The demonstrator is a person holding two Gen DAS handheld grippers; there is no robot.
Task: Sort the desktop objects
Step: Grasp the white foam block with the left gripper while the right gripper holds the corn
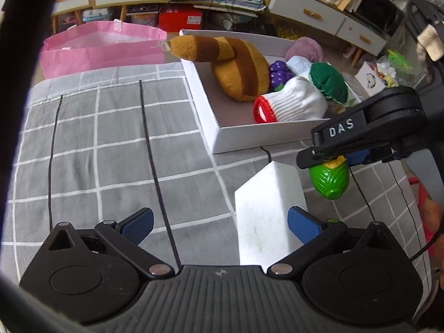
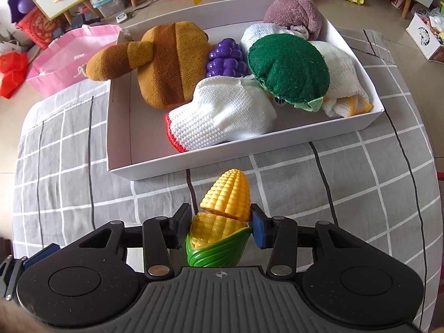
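Observation:
My right gripper (image 2: 219,229) is shut on a yellow and green toy corn (image 2: 222,216), held above the checked cloth just in front of the white tray (image 2: 277,149). In the left wrist view the same corn (image 1: 330,179) hangs under that gripper at the right. The tray holds a brown plush (image 2: 169,63), purple grapes (image 2: 226,58), a white knitted sock with a red cuff (image 2: 219,116) and a green felt piece (image 2: 288,66). My left gripper (image 1: 219,226) stands open over the cloth, its right pad beside a white block (image 1: 266,213).
A pink paper bag (image 1: 102,47) stands past the table's far left edge. The grey checked cloth (image 1: 111,152) covers the table. Drawers, boxes and clutter line the floor behind. A purple towel (image 2: 294,14) lies in the tray's far corner.

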